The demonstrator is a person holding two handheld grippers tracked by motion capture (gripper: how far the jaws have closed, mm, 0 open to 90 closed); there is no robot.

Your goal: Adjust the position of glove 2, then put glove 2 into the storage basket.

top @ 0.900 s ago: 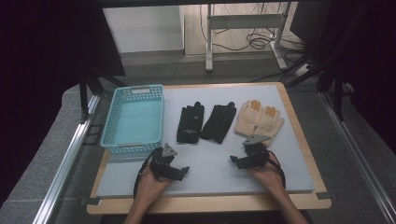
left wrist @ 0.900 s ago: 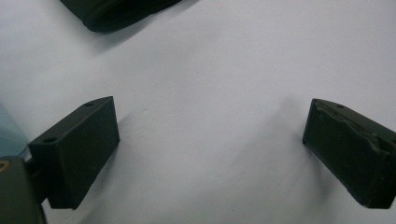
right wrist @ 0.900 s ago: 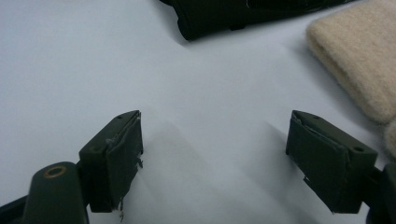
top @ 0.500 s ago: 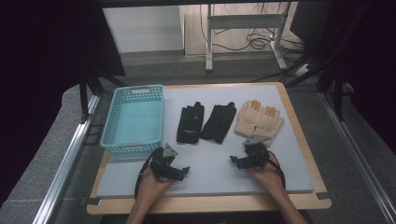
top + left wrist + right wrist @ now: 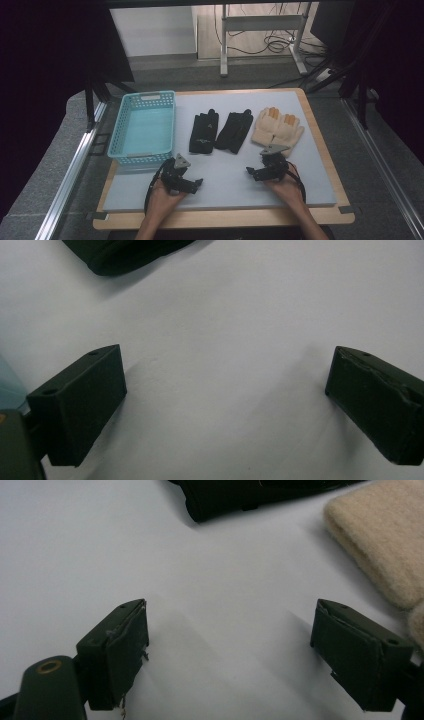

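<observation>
Both grippers rest wide open and empty on the counter point(image 5: 320, 165): left gripper point(image 5: 196, 184), right gripper point(image 5: 251, 172). The black gloves point(image 5: 220, 131) lie just ahead; approach low, straddle a cuff edge before closing

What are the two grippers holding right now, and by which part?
Nothing. The left gripper and right gripper are both open over the bare mat.

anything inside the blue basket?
The blue basket looks empty in the high view: bare floor, nothing lying on it. The strip just behind its near wall is hidden. Both black gloves and the beige gloves lie outside, on the mat.
</observation>
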